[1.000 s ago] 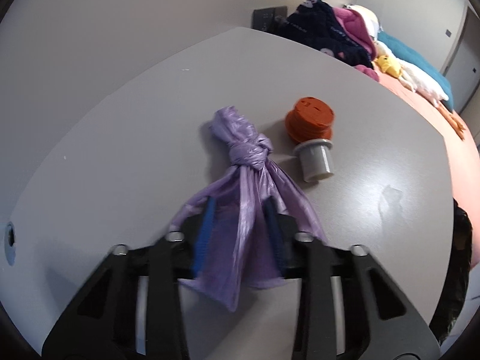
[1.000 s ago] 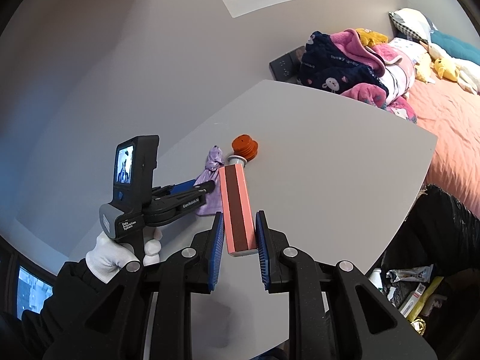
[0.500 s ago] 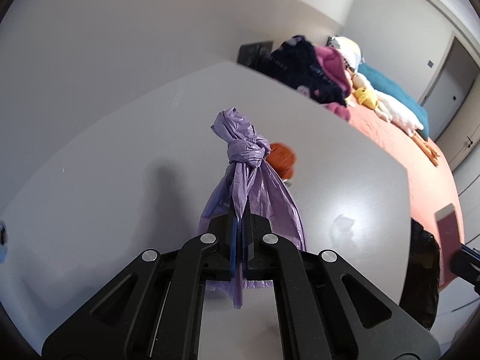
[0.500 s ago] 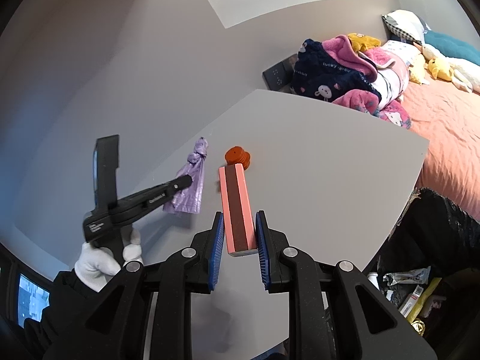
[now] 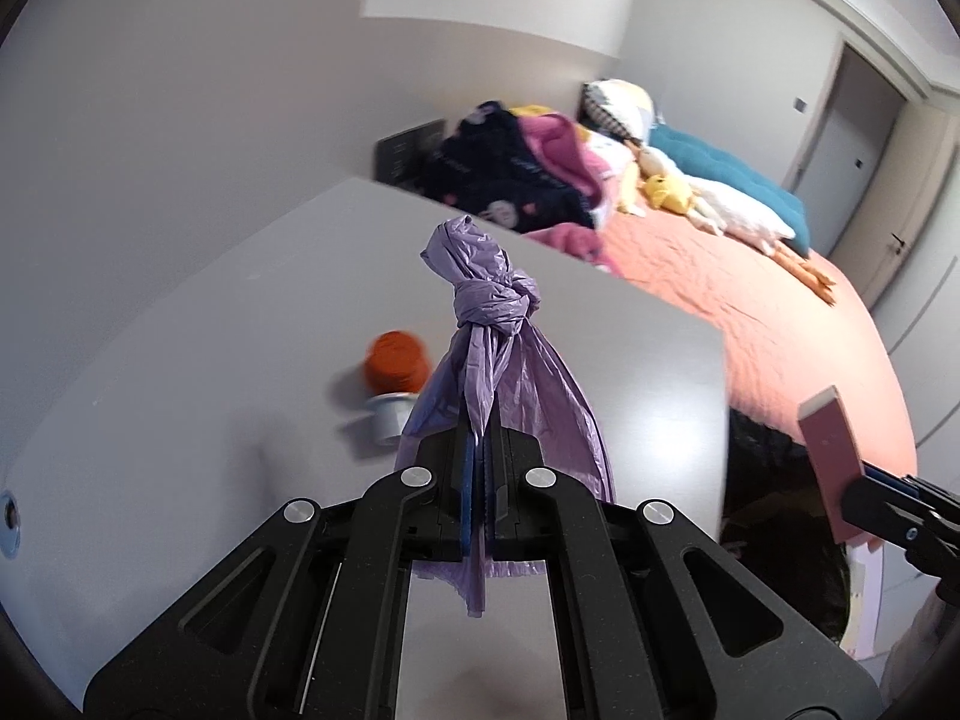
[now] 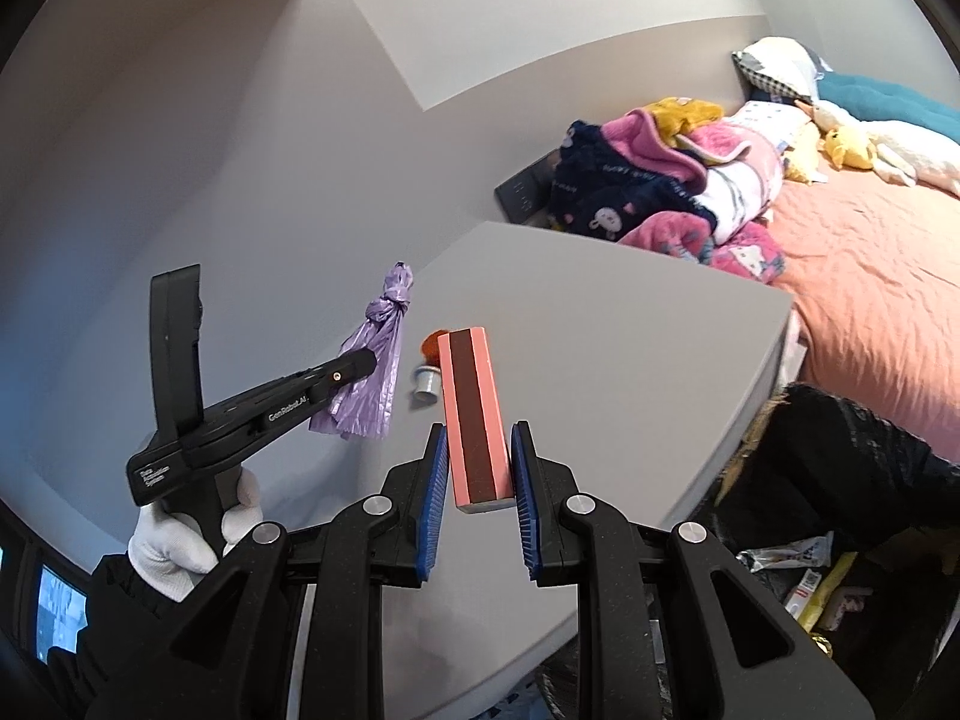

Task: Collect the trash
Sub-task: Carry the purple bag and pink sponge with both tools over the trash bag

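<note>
Jaws of my left gripper [image 5: 480, 468] clench a crinkly, knotted purple plastic bag [image 5: 498, 348]; my right gripper [image 6: 478, 495] grasps a smooth, rectangular pink-and-brown box [image 6: 474, 414].

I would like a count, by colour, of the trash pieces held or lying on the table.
Purple: 1, the knotted bag in the left gripper
Pink: 1, the box in the right gripper
Orange: 1, the cap
Grey: 1, the small cup
Total: 4
</note>
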The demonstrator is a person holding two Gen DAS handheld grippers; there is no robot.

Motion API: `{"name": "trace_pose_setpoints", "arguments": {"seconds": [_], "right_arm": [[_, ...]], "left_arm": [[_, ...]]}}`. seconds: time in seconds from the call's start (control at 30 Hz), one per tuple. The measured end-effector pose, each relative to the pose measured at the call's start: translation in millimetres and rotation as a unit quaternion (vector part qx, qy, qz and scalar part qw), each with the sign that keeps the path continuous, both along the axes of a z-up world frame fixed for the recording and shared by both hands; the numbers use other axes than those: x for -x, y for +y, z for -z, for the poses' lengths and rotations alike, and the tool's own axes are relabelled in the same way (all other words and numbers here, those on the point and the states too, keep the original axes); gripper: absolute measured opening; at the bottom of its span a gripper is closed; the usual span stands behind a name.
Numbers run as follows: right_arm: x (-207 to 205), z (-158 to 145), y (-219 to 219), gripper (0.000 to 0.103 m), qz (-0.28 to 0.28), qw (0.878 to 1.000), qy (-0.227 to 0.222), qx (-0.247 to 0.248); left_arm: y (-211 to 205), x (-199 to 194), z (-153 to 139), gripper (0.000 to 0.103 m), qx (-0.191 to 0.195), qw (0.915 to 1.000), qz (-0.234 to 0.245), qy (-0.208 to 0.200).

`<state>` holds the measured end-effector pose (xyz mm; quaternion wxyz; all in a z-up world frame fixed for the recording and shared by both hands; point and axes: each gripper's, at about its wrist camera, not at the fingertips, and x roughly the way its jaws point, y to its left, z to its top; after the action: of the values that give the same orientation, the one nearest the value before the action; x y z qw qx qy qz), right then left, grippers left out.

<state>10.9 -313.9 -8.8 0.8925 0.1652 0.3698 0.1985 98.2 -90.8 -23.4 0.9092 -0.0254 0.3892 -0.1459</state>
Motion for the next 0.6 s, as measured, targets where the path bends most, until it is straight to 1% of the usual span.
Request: {"name": "trace_pose_setpoints", "arguments": {"seconds": [0.3,0.6], "right_arm": [[20,-7,-48,0.023,0.043,0.999,-0.013,-0.001],[42,-11,-97,0.023,0.091,0.996,-0.021,-0.002]], "left_arm": [[-60,16,-15,0.000,0.008,0.9979,0.062,-0.015],[-121,31,-20,0.000,0.017,0.9919,0.124,-0.020]]}}
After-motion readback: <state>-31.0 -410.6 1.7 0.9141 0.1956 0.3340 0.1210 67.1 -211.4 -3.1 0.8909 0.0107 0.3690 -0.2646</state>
